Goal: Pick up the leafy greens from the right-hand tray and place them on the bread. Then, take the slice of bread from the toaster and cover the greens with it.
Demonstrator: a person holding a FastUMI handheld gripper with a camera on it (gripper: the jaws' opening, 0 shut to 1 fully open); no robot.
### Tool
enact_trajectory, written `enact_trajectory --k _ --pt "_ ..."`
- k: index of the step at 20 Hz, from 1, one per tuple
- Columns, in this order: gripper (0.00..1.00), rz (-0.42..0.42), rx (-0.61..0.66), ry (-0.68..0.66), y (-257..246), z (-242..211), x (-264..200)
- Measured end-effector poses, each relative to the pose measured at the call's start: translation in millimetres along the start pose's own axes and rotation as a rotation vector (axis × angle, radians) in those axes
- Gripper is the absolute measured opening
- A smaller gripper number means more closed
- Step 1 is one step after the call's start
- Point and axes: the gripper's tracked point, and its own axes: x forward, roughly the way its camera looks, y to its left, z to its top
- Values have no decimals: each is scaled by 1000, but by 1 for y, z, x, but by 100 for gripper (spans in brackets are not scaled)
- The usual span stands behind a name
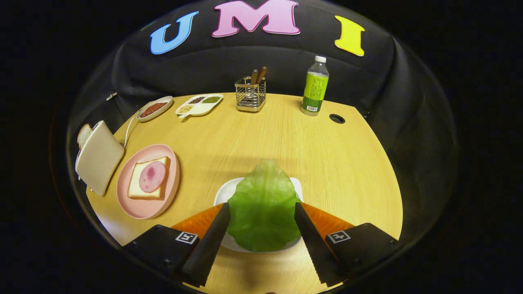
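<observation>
Gripper (261,214) fingers are sitting spread either side of the lettuce (263,208), which is lying on the white tray (222,194); whether they are pressing it, I cannot tell. A thin leaf could slip free.

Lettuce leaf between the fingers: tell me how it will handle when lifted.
The lettuce leaf looks thin and broad, so it is probably light and will likely flop at its unsupported edges. It overhangs the white tray, so the open gripper closing on it may crumple it.
</observation>
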Motion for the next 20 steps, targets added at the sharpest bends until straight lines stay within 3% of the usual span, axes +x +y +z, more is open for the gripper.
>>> enact_trajectory --k 7,15,16,18,20 --pt "98 21 -15 116 9 -32 27" --pt "91 26 -11 83 9 -28 30" --pt "76 25 -15 86 9 -27 29" --pt "76 27 -15 88 11 -28 30" --pt "42 25 6 93 10 -27 30"
